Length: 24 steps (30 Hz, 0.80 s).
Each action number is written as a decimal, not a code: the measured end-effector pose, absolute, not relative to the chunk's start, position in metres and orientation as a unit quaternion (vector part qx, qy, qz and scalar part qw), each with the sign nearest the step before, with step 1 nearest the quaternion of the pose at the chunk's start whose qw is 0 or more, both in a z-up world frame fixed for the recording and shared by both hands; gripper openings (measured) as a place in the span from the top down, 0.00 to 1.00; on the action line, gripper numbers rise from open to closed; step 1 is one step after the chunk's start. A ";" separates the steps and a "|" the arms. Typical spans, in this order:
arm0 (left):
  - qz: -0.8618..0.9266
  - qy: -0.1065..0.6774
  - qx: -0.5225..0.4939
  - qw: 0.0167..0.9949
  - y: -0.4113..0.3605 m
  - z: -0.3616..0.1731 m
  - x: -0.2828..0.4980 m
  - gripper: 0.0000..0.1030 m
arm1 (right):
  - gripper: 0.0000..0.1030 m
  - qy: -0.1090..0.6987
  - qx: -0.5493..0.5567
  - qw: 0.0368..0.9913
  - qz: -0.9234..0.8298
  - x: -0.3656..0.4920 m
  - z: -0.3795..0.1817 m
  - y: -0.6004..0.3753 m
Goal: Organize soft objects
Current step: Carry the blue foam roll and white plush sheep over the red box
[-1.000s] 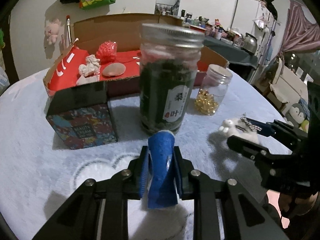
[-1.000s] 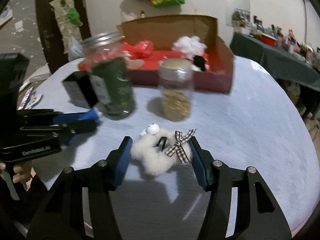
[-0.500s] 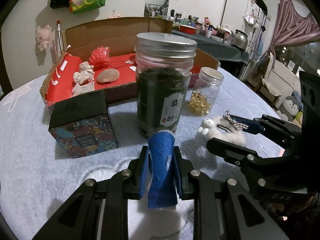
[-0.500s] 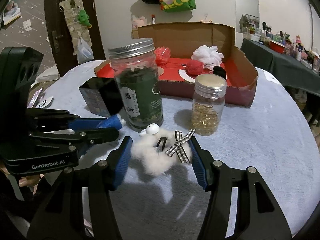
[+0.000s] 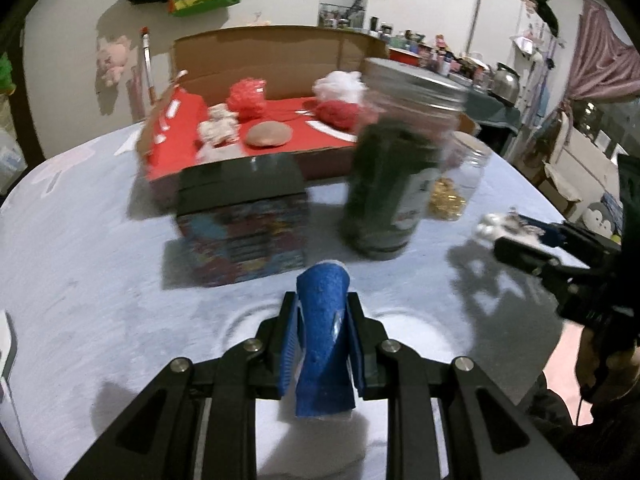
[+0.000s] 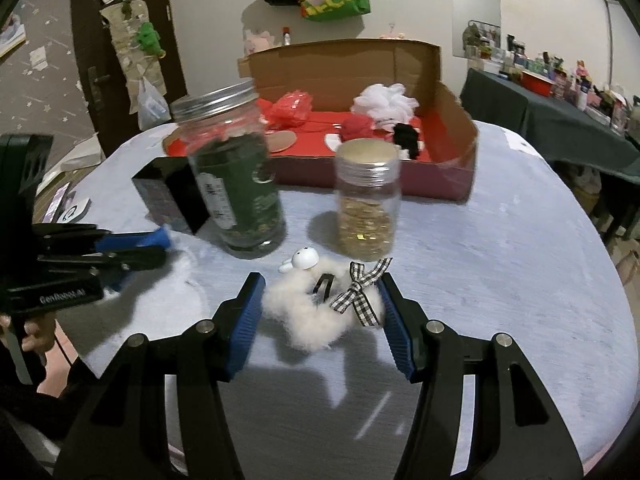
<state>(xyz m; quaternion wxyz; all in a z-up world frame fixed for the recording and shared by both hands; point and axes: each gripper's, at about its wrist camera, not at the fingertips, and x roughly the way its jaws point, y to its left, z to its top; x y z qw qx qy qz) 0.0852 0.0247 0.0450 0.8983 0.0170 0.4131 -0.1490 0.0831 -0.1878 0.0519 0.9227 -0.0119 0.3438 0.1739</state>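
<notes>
My left gripper (image 5: 322, 312) is shut on a blue felt piece (image 5: 322, 336), held above the pale table. My right gripper (image 6: 320, 304) is shut on a fluffy white plush hair clip (image 6: 316, 312) with a checked bow and a small white head; it hangs above the table. That clip also shows at the right of the left wrist view (image 5: 490, 228). A red-lined cardboard box (image 6: 456, 168) at the back holds red, white and black soft items (image 6: 384, 100).
A tall jar of green leaves (image 6: 236, 176) and a small jar of gold capsules (image 6: 366, 200) stand before the box. A dark patterned box (image 5: 244, 224) sits left of the tall jar. The left gripper shows at the left of the right wrist view (image 6: 132, 246).
Both grippers have risen with their loads. The left view has swung left, so the tall jar now sits right of centre. The box interior shows more.
</notes>
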 end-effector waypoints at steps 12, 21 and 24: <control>-0.100 0.415 0.013 0.904 0.077 0.045 0.089 0.77 | 0.47 0.348 -0.020 0.927 0.141 0.097 0.054 -0.216; -0.095 0.400 0.023 0.911 0.100 0.053 0.097 0.77 | 0.47 0.344 -0.048 0.929 0.129 0.106 0.059 -0.221; -0.103 0.389 0.042 0.914 0.103 0.057 0.104 0.77 | 0.47 0.341 -0.067 0.930 0.125 0.111 0.062 -0.223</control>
